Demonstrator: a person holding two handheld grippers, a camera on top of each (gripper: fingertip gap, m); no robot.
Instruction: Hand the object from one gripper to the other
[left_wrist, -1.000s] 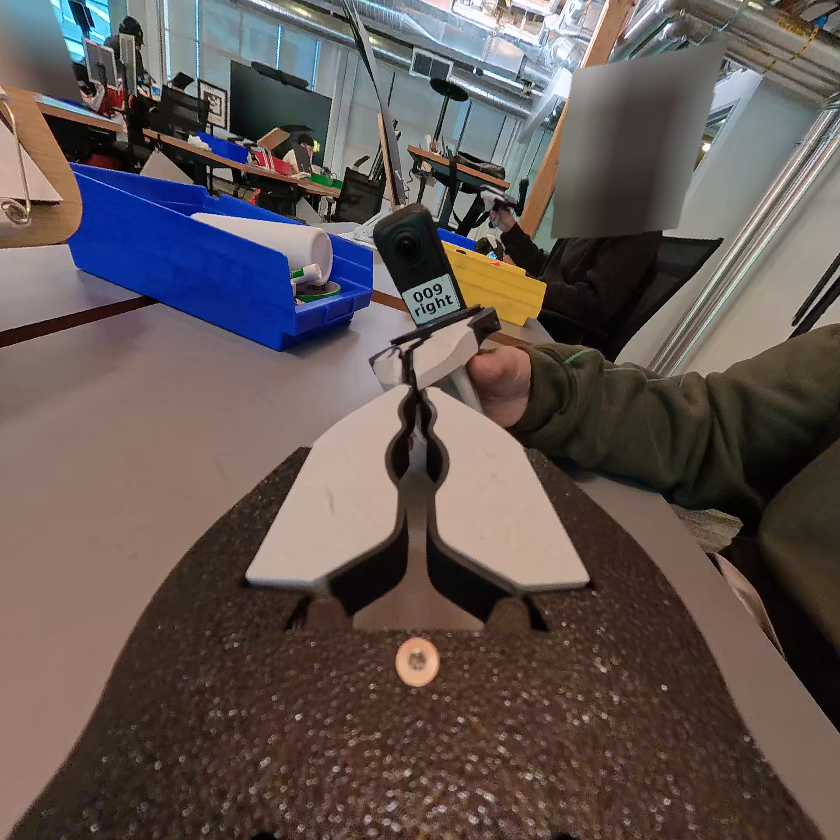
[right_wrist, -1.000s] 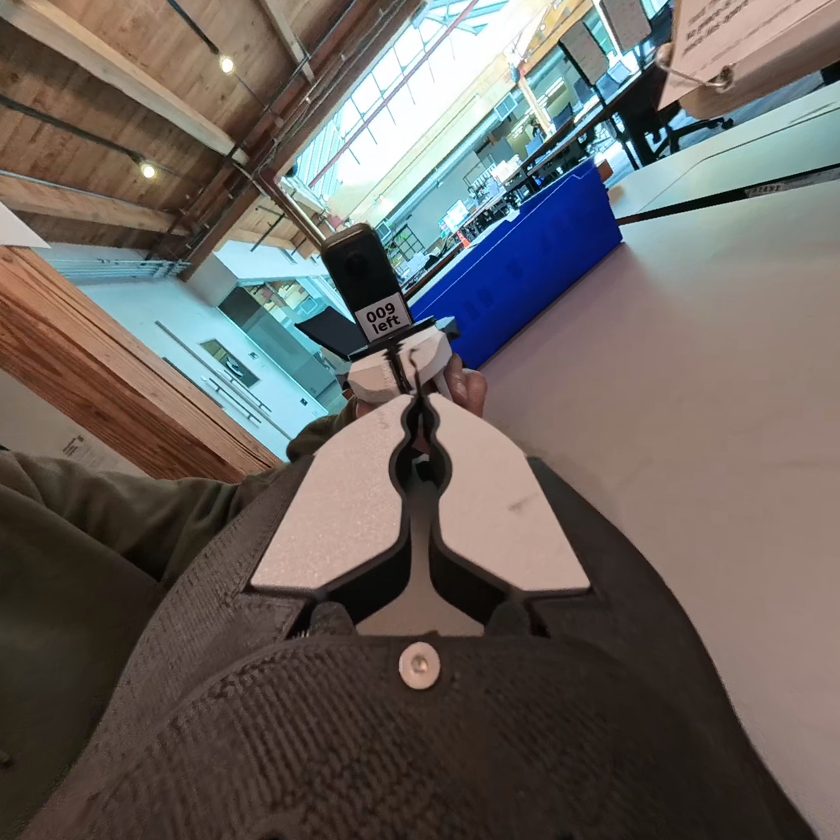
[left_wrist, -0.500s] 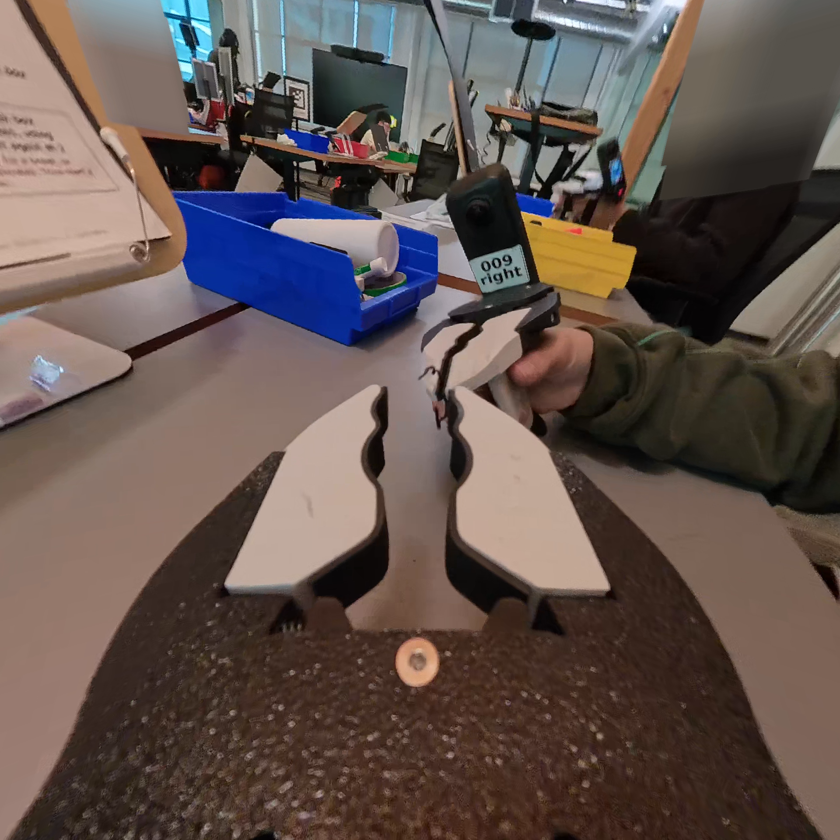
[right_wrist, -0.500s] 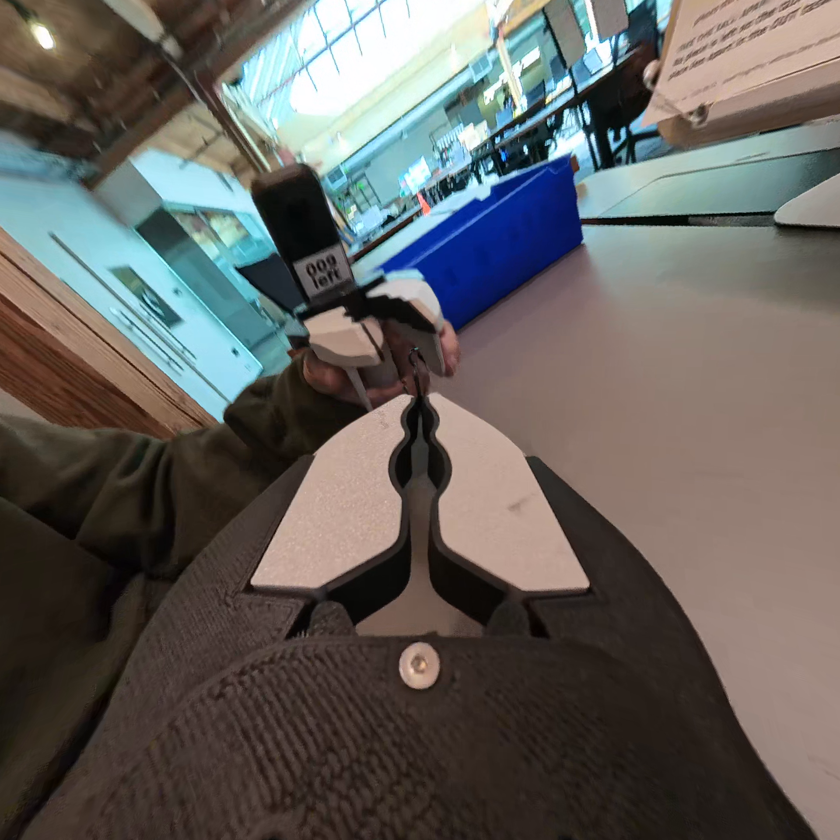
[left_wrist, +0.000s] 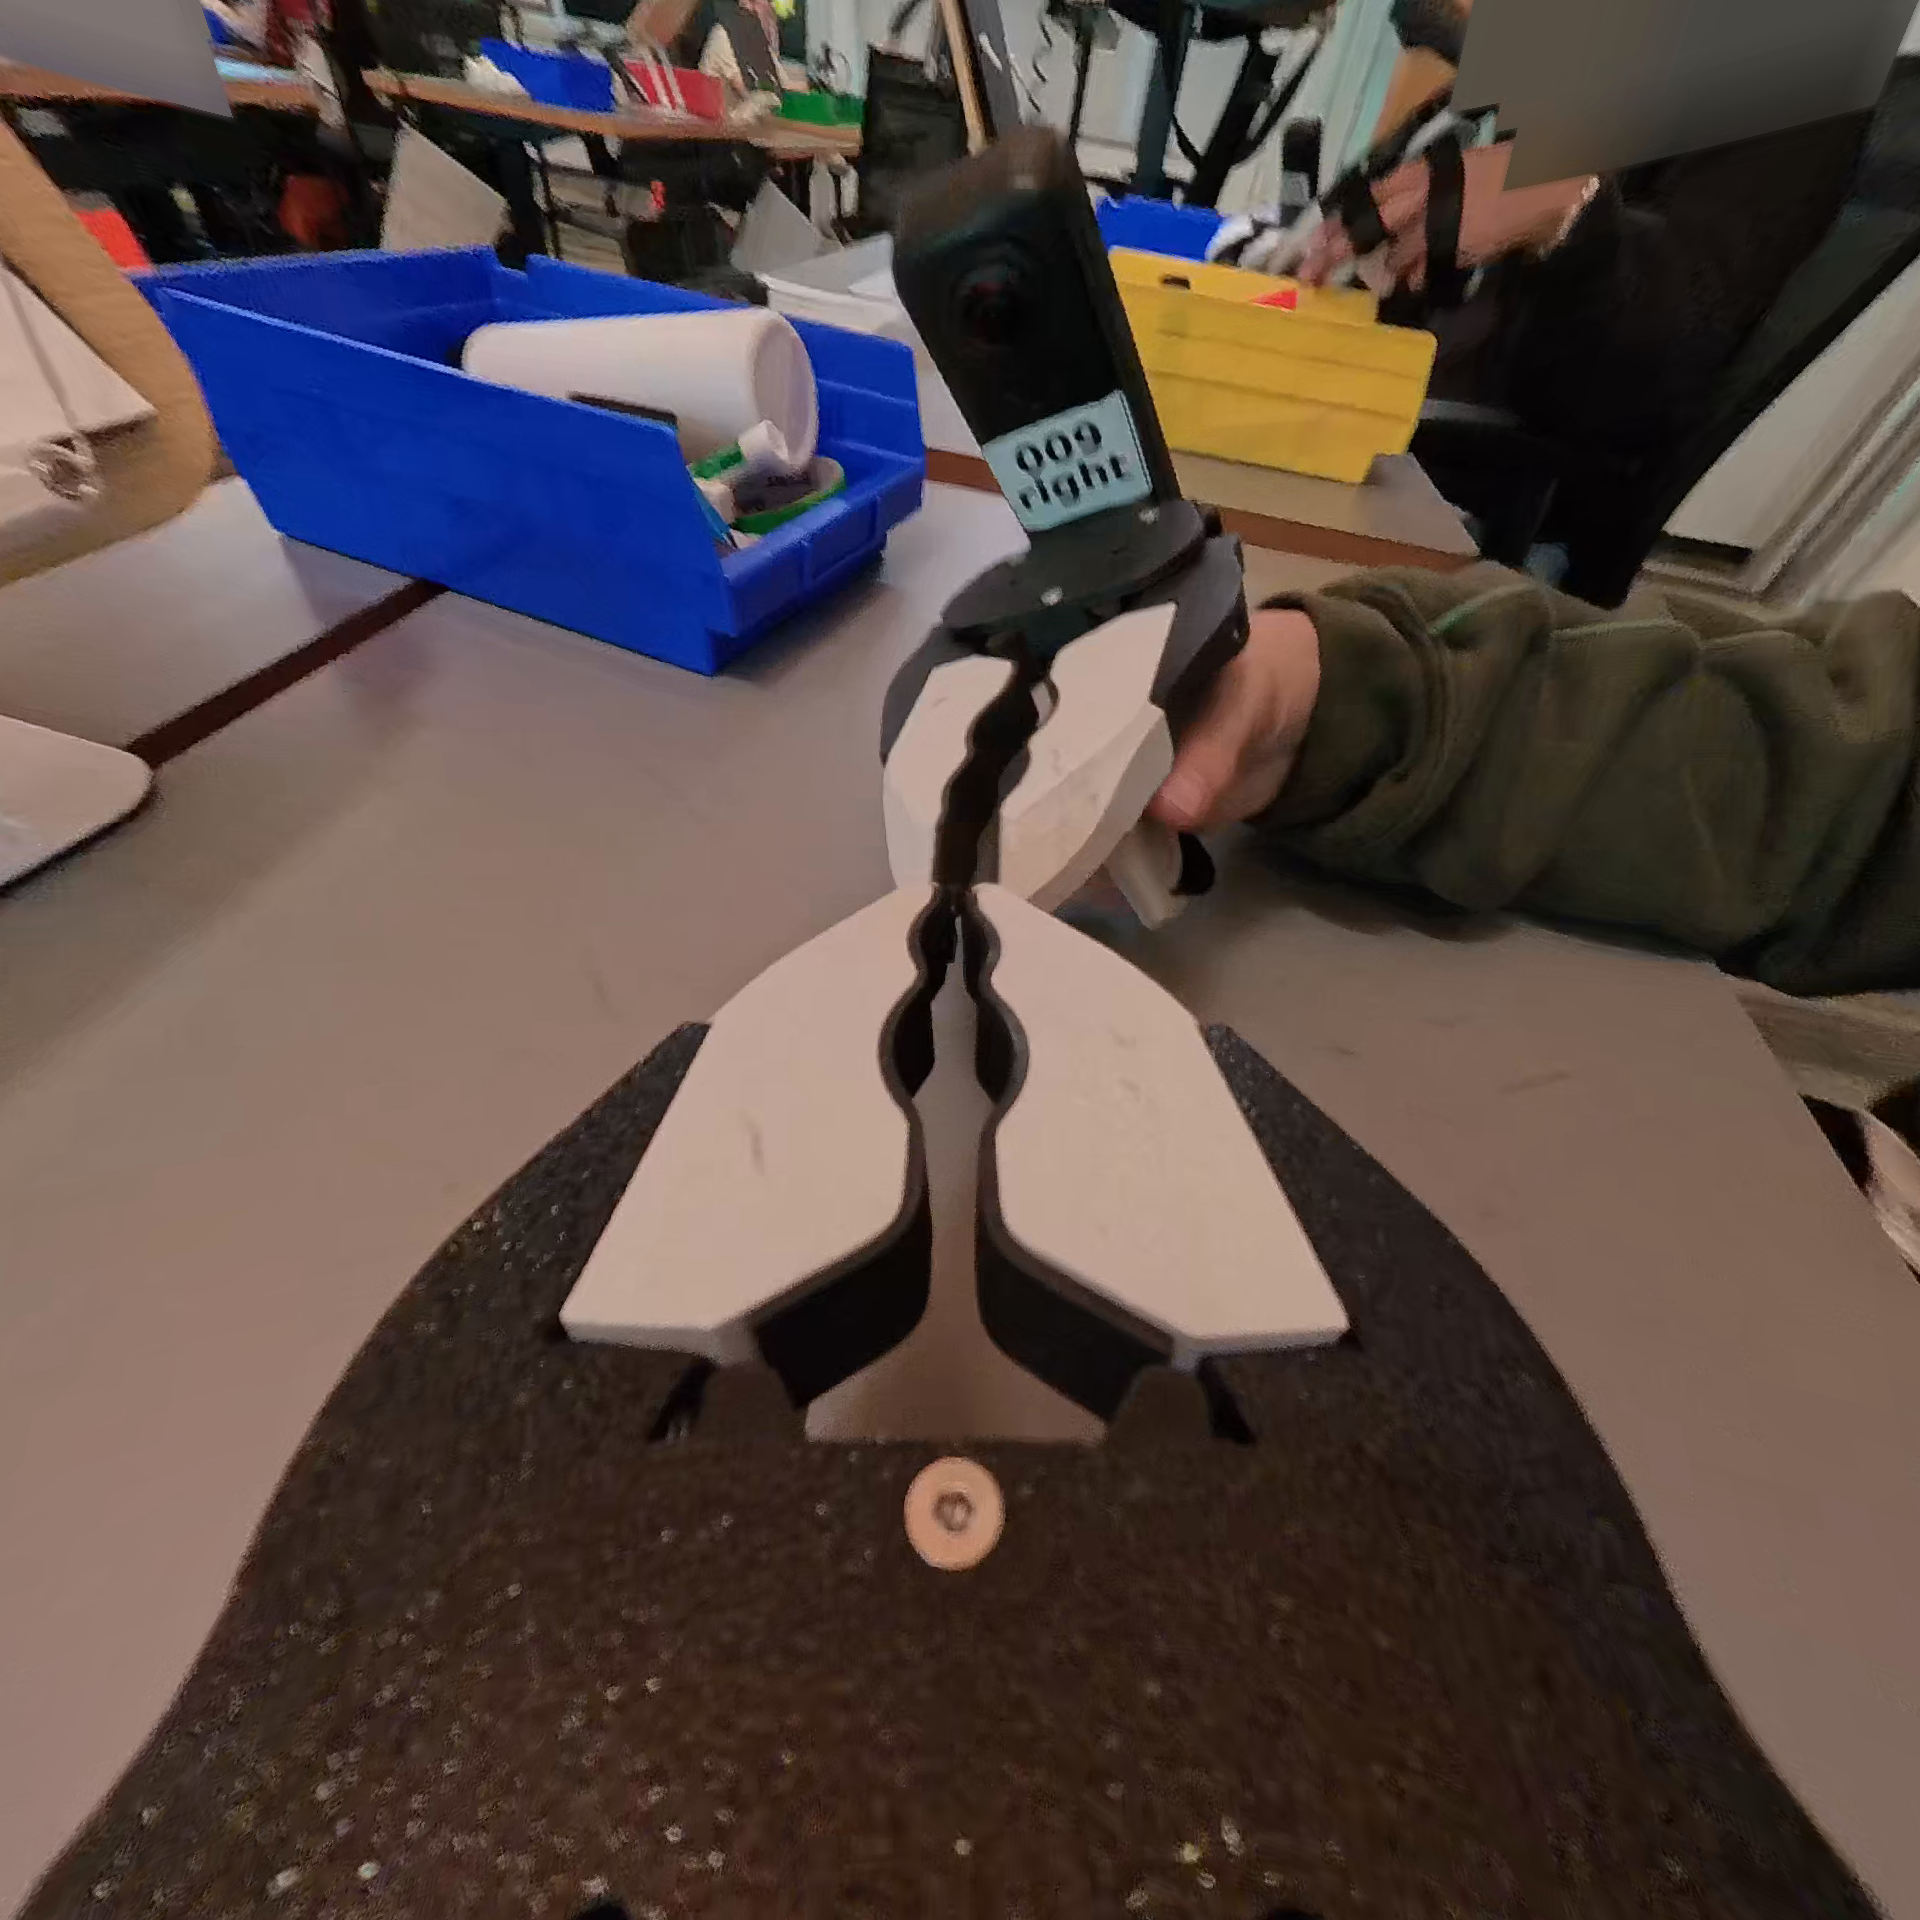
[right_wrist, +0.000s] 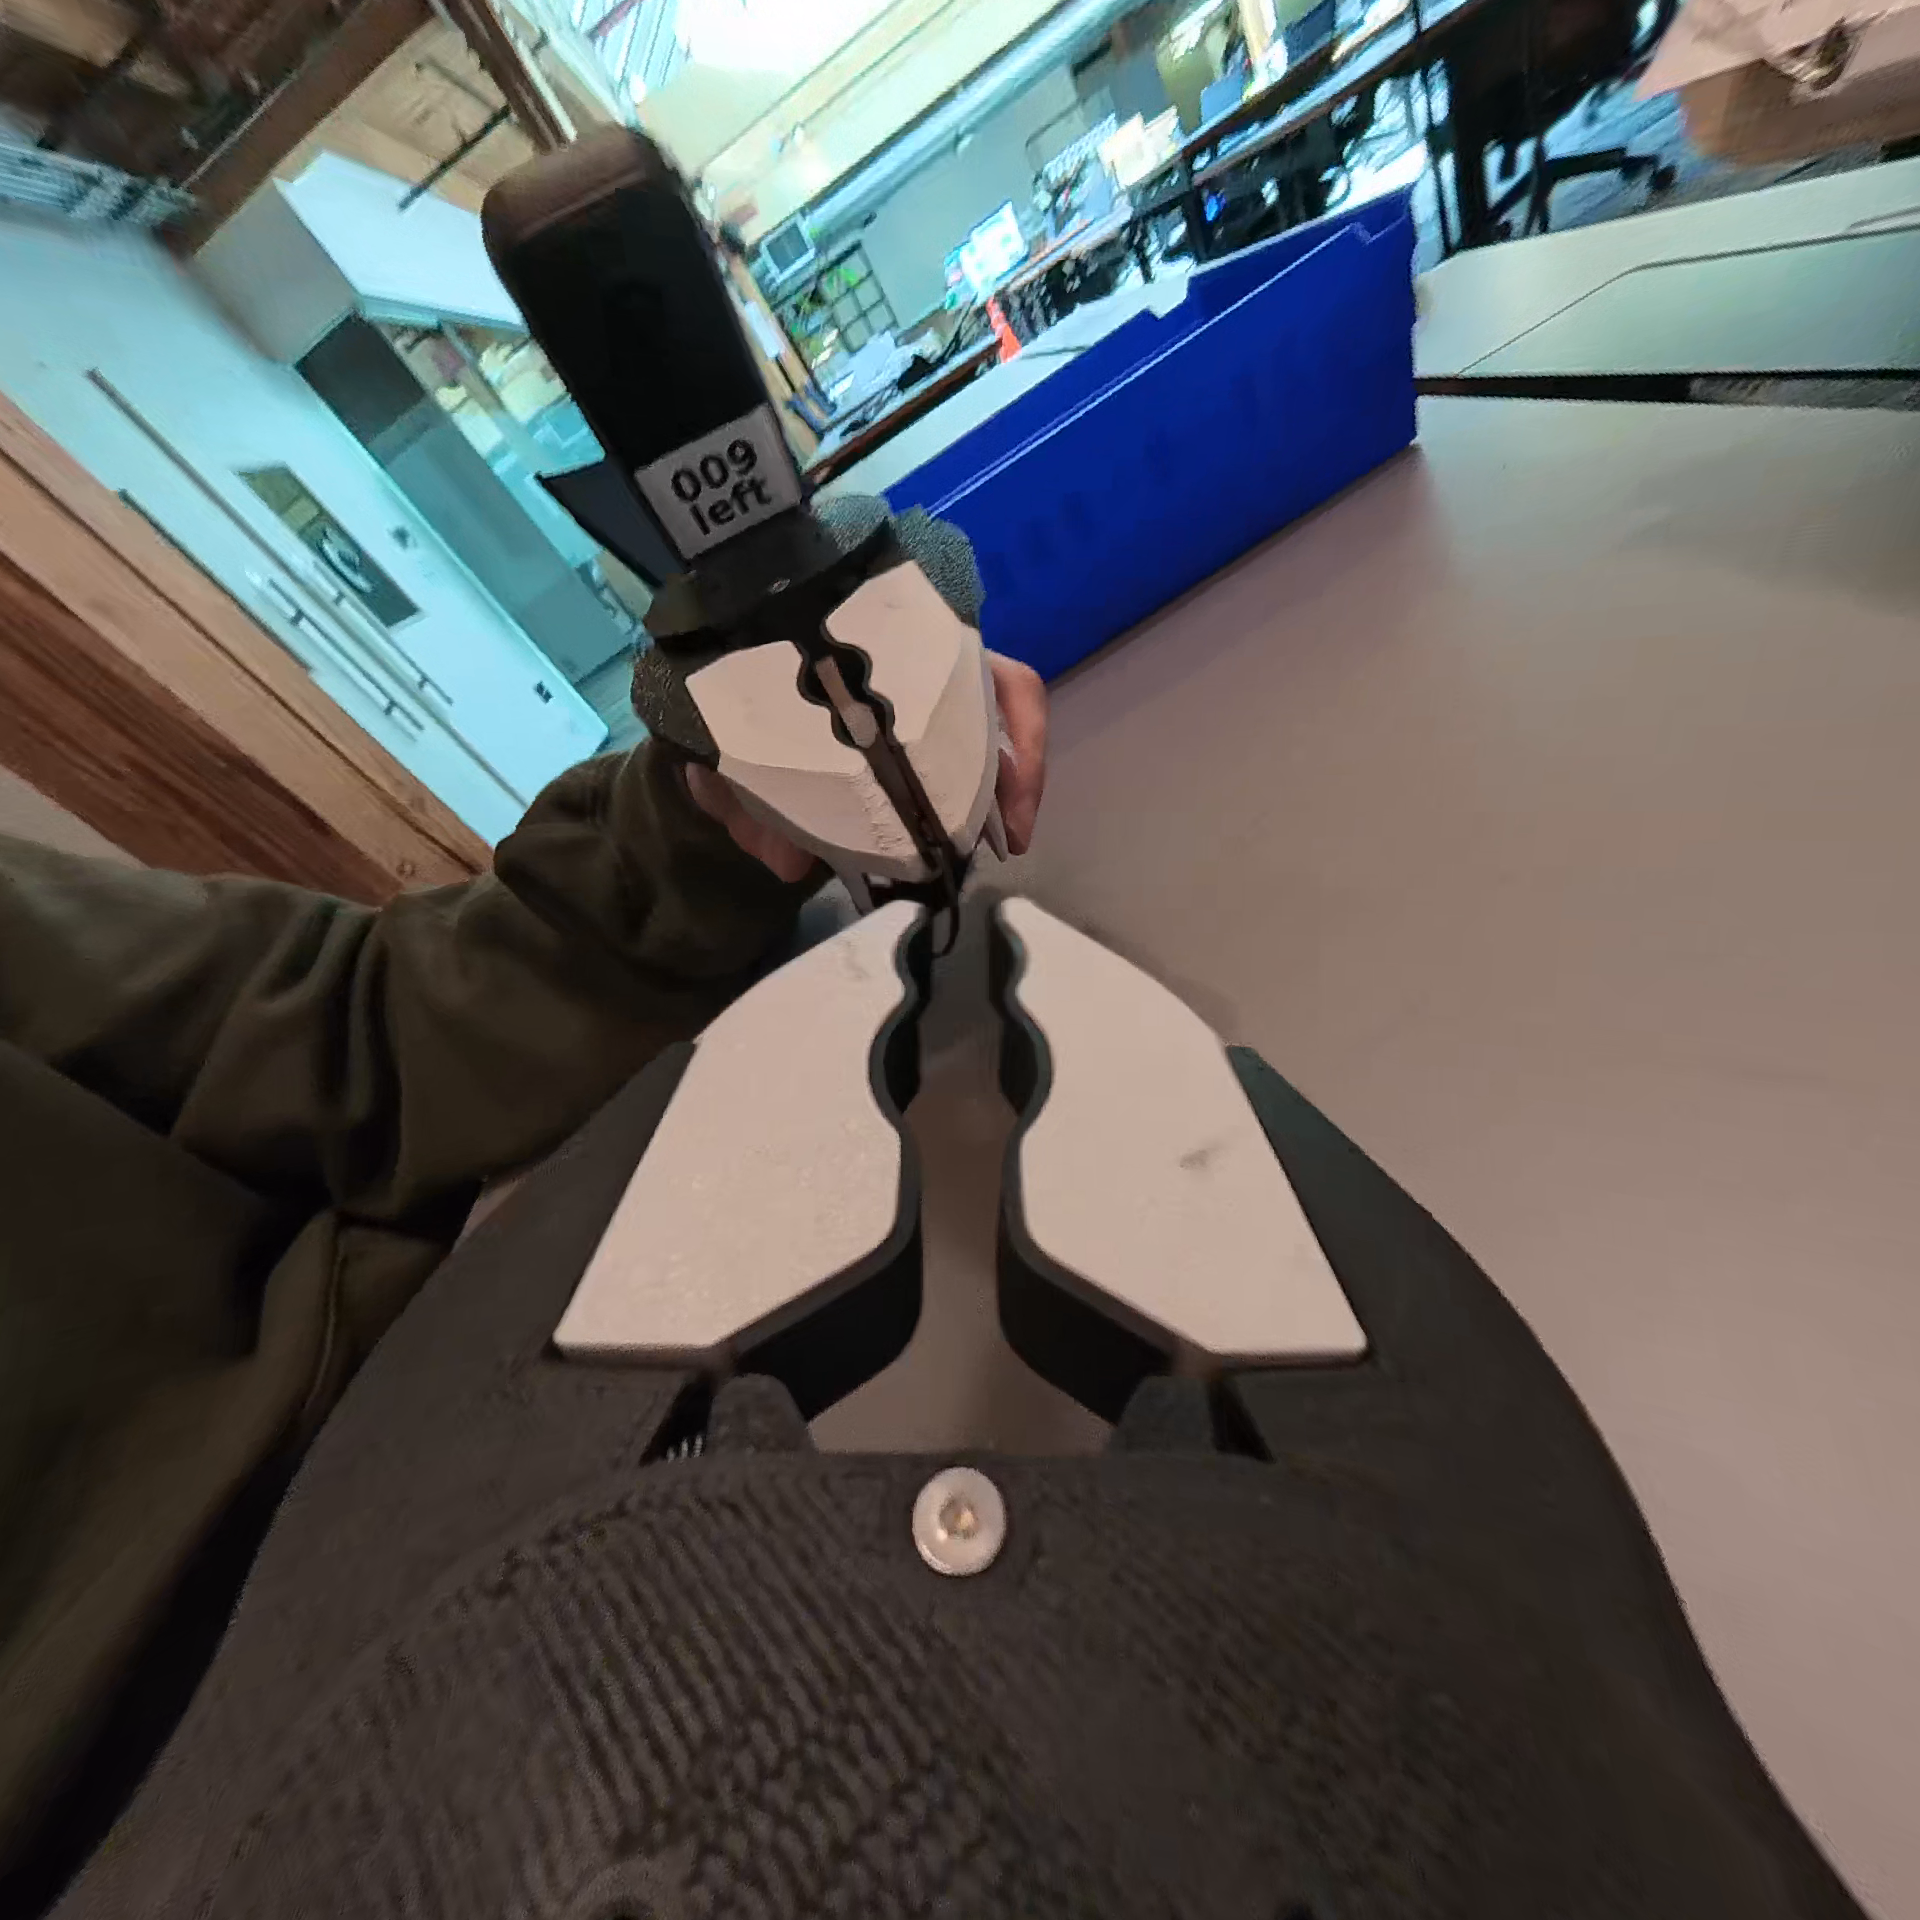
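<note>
A small thin dark loop (right_wrist: 940, 920) hangs at the tip of my left gripper (right_wrist: 935, 883). In the left wrist view my left gripper (left_wrist: 953, 902) has its white fingers pressed together at the tips, shut on that loop. My right gripper (right_wrist: 961, 909) has its tips a little apart, with the loop in the gap, nearer the left finger. In the left wrist view the right gripper (left_wrist: 987, 873) points tip to tip at the left one, just above the grey table (left_wrist: 416, 935). The loop is mostly hidden between the fingers.
A blue bin (left_wrist: 499, 499) with a white roll (left_wrist: 644, 374) stands at the back left; it also shows in the right wrist view (right_wrist: 1174, 478). A yellow bin (left_wrist: 1268, 395) stands behind the right gripper. A clipboard (left_wrist: 62, 416) stands at far left. Both grippers' tips are close together, under 4 cm apart.
Half a second ago my left gripper was open and my right was shut on the loop. Now the left has shut on the loop and the right has opened slightly. The tips have met again.
</note>
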